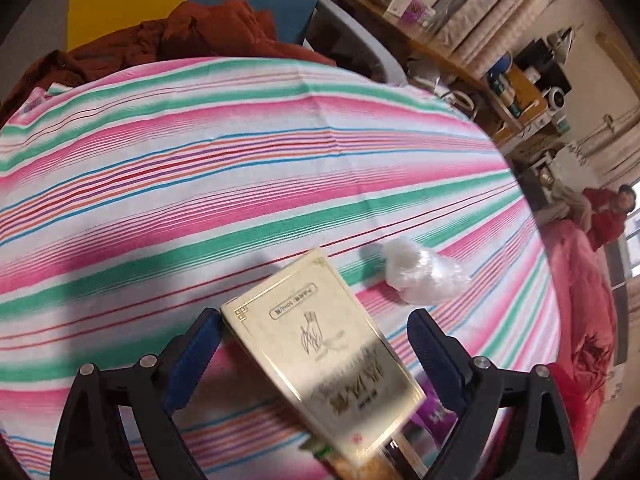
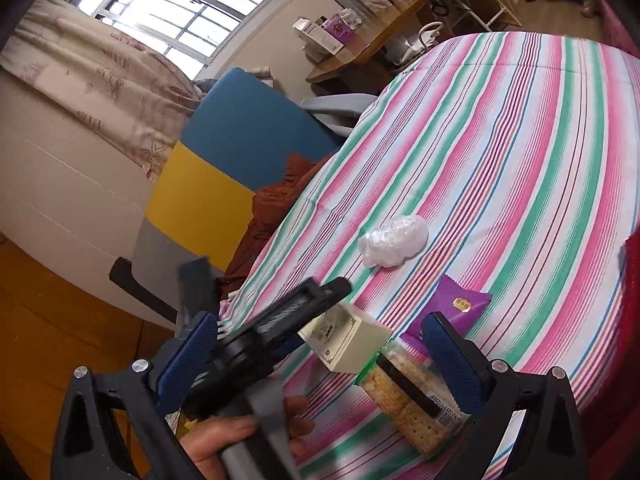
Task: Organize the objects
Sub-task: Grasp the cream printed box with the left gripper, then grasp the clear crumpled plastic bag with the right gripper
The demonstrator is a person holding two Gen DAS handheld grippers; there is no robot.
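Only your right wrist view shows the cracker pack [image 2: 416, 396] and purple packet [image 2: 460, 308] beside the cream box [image 1: 320, 356], which sits between your spread left gripper [image 1: 316, 344] fingers above the striped bed [image 1: 240, 168], touching neither; your right gripper [image 2: 324, 360] fingers are also spread.

Glossy gold cardboard box [image 1: 320, 344], striped cloth sheet [image 1: 200, 184], crinkled clear plastic [image 1: 420, 276]
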